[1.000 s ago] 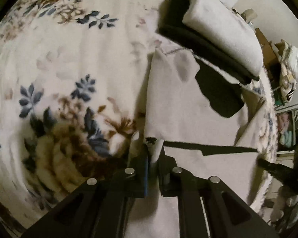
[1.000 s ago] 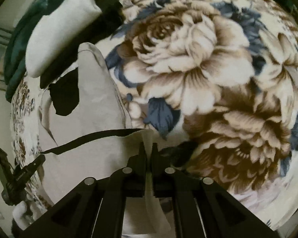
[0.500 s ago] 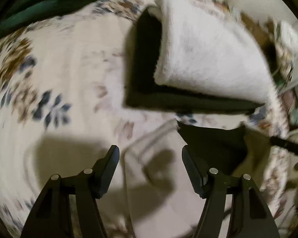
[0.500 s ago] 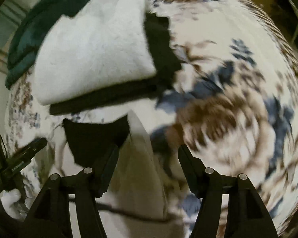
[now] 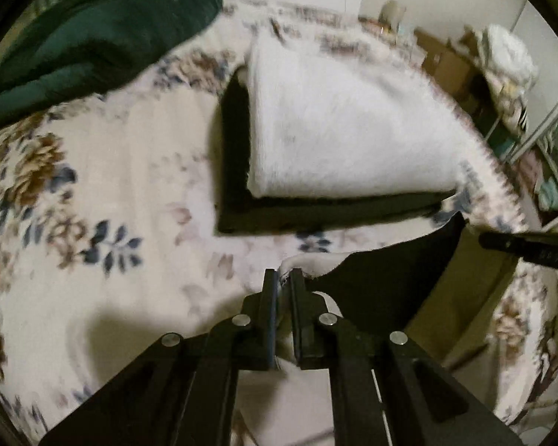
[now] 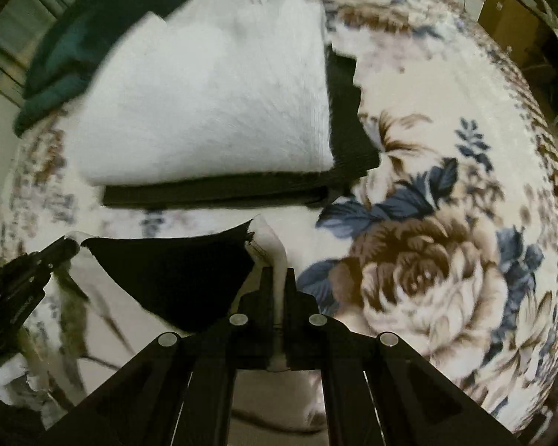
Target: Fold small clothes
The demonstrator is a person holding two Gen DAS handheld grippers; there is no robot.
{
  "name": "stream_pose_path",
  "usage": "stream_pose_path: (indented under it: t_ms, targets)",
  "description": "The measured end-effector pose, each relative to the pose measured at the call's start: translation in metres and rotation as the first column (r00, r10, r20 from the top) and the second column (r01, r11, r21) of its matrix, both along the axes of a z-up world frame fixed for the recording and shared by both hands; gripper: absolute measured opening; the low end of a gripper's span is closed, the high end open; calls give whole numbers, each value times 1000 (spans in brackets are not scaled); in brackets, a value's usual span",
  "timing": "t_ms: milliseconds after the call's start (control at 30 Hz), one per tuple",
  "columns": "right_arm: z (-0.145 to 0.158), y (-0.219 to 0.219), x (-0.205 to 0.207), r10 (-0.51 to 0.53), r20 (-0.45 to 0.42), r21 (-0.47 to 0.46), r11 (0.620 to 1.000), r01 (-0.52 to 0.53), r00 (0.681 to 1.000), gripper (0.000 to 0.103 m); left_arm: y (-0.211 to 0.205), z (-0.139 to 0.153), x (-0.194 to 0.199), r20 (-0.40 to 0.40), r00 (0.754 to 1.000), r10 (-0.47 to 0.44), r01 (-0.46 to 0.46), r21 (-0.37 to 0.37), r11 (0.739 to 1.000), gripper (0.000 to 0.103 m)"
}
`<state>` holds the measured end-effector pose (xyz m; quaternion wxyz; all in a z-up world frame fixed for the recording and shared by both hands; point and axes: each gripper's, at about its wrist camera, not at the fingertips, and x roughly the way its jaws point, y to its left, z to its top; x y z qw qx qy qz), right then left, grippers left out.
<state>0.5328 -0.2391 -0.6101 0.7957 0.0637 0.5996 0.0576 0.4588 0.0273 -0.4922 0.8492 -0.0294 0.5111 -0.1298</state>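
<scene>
From the left wrist, the left gripper (image 5: 284, 278) has its jaws pinched shut on a pale corner of the garment (image 5: 372, 297), whose dark inner side spreads off to the right of the jaws. Straight ahead of them sits a finished stack: a white folded piece (image 5: 346, 130) on a black folded piece (image 5: 316, 215), with a green blanket (image 5: 93, 37) farther off to the left, all on the floral bedspread (image 5: 111, 186).

From the right wrist, the right gripper (image 6: 278, 277) is likewise closed on the garment's (image 6: 175, 278) other pale corner, the dark cloth lying left of the jaws and the stack (image 6: 212, 111) just beyond. Two pieces look done; this one seems only mid-fold, with both corners held and nothing yet laid flat.
</scene>
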Motion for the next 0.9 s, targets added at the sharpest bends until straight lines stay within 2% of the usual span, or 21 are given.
stream_pose_path:
  t_ms: [167,333,433,567,600,667,700,733,767,833,900]
  targets:
    - [44,-8,-68,16,94,111,994,-26,995,4,18,34,-66,31,997,70,-68,-61,996,5]
    - [53,-11,-153,75,124,151,984,-94,989,4,29,31,-136,-23,989,149,-151,-116,982,5]
    - [37,-15,-203,102,80,161,980,-114,991,4,35,5,-181,-126,975,180,-198,-141,970,6]
    - [-2,-25,-253,143,-47,137,981,-135,989,5,39,-34,-224,-290,935,204,-252,-138,958,9]
    - [-11,-29,-262,137,-83,126,984,-127,987,10,43,-41,-234,-331,919,215,-275,-145,951,9]
    - [-27,-39,-274,128,-161,110,988,-111,979,26,51,-46,-248,-375,894,244,-316,-143,938,18]
    - [-30,-45,-278,113,-183,99,990,-96,977,40,57,-45,-255,-388,885,257,-338,-158,928,21]
    - [-33,-51,-281,97,-201,95,992,-79,975,49,62,-44,-258,-394,879,270,-358,-171,918,32]
    - [-35,-59,-284,75,-218,104,993,-53,973,50,68,-40,-260,-395,871,293,-387,-182,904,44]
    - [-34,-75,-285,11,-222,137,990,20,975,51,77,-32,-257,-374,870,321,-419,-217,882,50]
    - [-30,-96,-279,-86,-223,203,970,133,971,53,83,-28,-246,-358,868,344,-442,-239,865,53]
